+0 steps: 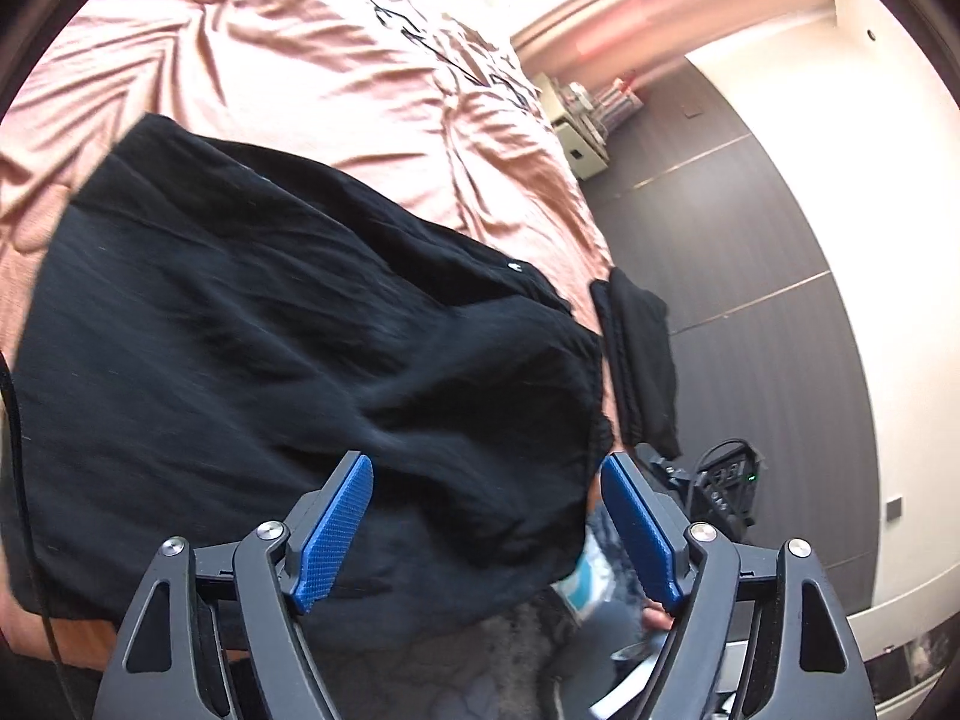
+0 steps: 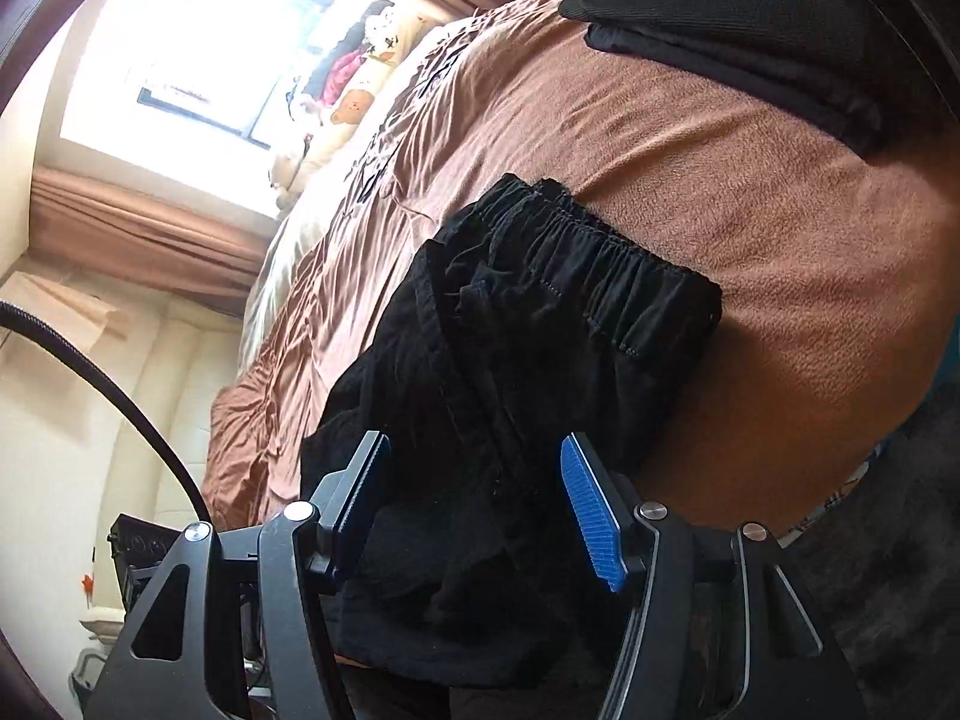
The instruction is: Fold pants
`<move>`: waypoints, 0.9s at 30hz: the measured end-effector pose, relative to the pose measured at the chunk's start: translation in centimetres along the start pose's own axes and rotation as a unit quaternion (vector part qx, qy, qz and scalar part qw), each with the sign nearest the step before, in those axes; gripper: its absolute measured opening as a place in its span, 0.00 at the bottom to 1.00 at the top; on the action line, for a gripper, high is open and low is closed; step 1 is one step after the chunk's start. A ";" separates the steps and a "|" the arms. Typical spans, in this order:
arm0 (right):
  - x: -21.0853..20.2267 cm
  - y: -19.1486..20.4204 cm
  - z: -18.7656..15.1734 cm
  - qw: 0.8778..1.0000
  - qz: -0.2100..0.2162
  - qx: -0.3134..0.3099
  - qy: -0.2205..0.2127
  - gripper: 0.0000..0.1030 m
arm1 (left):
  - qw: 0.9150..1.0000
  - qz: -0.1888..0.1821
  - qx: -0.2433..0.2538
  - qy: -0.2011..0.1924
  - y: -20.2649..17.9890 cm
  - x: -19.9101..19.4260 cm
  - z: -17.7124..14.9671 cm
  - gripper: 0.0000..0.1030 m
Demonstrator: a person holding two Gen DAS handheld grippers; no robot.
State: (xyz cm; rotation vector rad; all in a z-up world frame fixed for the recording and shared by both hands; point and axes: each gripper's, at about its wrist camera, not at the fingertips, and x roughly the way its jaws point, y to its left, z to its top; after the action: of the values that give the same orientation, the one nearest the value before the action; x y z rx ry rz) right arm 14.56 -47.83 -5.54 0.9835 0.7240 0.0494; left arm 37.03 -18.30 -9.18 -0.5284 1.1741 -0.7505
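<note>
The black pants [image 1: 270,330] lie spread and rumpled on the pinkish-brown bed cover [image 1: 300,60]. My left gripper [image 1: 486,477] hovers over their near edge, blue pads wide apart and gripping nothing. In the right wrist view the pants [image 2: 510,360] show their gathered elastic waistband [image 2: 606,264], and bunched cloth hangs over the bed's edge. My right gripper [image 2: 474,468] stands open there; loose fabric lies between its fingers, but the pads do not press on it.
A folded black garment [image 1: 642,360] sits at the bed's edge, with dark floor [image 1: 750,228] beyond. In the right wrist view a pile of folded black clothes [image 2: 750,30] lies further up the bed [image 2: 810,228]. Plush toys [image 2: 360,102] sit by the bright window [image 2: 198,48]. A black cable [image 2: 120,372] arcs at left.
</note>
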 end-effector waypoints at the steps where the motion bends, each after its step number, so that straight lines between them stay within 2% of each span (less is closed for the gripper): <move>1: 1.0 0.6 0.0 1.000 -0.005 -0.007 0.006 0.56 | 1.000 0.006 0.001 -0.003 0.4 -0.2 0.1 0.78; 7: 3.9 2.3 1.6 0.998 -0.026 -0.045 0.044 0.56 | 0.999 0.039 -0.002 -0.019 3.5 -1.6 0.9 0.78; 9: 4.9 2.4 2.1 0.996 -0.032 -0.055 0.057 0.61 | 0.998 0.053 -0.003 -0.026 4.3 -2.1 1.2 0.78; 15: 7.2 3.0 2.6 0.992 -0.022 -0.071 0.098 0.62 | 0.994 0.096 -0.007 -0.047 6.6 -3.5 1.7 0.78; 23: 10.4 4.3 3.8 0.986 -0.038 -0.103 0.124 0.62 | 0.990 0.117 -0.041 -0.070 10.3 -5.9 1.5 0.78; 25: 10.6 5.1 4.0 0.984 -0.048 -0.115 0.124 0.58 | 0.989 0.116 -0.049 -0.077 11.0 -6.5 1.4 0.78; 27: 10.5 5.8 4.0 0.982 -0.055 -0.128 0.124 0.41 | 0.988 0.120 -0.055 -0.081 11.8 -7.0 1.1 0.78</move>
State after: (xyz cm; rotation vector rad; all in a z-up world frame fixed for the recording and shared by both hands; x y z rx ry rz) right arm 26.60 -43.80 -5.33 0.6954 0.9740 0.1660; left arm 39.64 -5.30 -12.97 -0.5198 1.1074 -0.4302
